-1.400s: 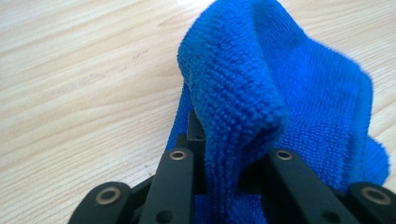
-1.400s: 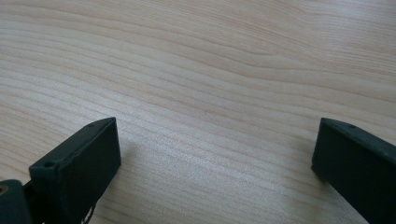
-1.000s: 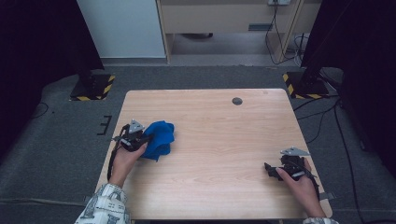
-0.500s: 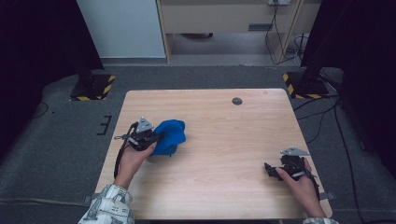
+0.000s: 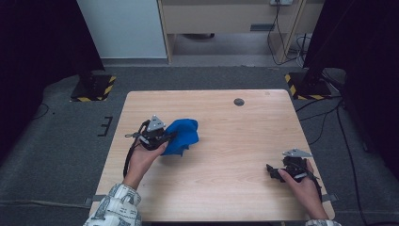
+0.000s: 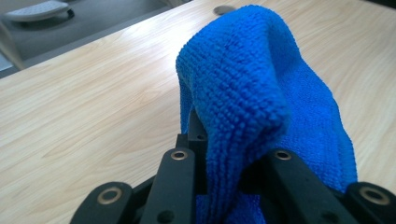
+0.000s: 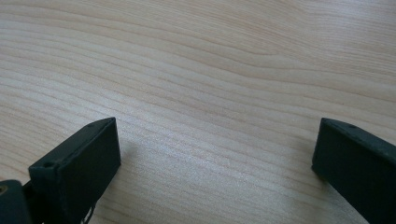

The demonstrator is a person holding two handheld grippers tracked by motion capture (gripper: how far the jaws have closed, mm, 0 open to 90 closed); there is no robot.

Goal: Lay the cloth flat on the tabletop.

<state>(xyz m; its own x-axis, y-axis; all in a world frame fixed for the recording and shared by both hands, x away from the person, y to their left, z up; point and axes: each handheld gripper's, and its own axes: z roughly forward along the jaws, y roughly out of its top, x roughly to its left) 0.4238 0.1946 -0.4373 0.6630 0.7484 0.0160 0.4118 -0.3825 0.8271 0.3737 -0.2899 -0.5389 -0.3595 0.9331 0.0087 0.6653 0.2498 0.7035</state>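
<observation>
A blue microfibre cloth (image 5: 182, 135) hangs bunched from my left gripper (image 5: 165, 138) over the left half of the wooden table (image 5: 226, 188). In the left gripper view the cloth (image 6: 261, 102) drapes over and between the two black jaws, which are shut on a fold of it, and its free end points toward the table's far side. My right gripper (image 5: 272, 170) rests low near the table's front right, held by a hand. Its jaws stand wide apart in the right gripper view, with only bare wood between the fingertips (image 7: 79, 163).
A small dark round grommet (image 5: 239, 101) sits in the tabletop near the far edge. Black stands with yellow-black striped bases (image 5: 94, 87) flank the table's far corners on the grey floor. A cabinet and cables lie beyond.
My left gripper has carried the blue cloth to the right and slightly up, toward the table's middle. The right gripper has stayed where it was.
</observation>
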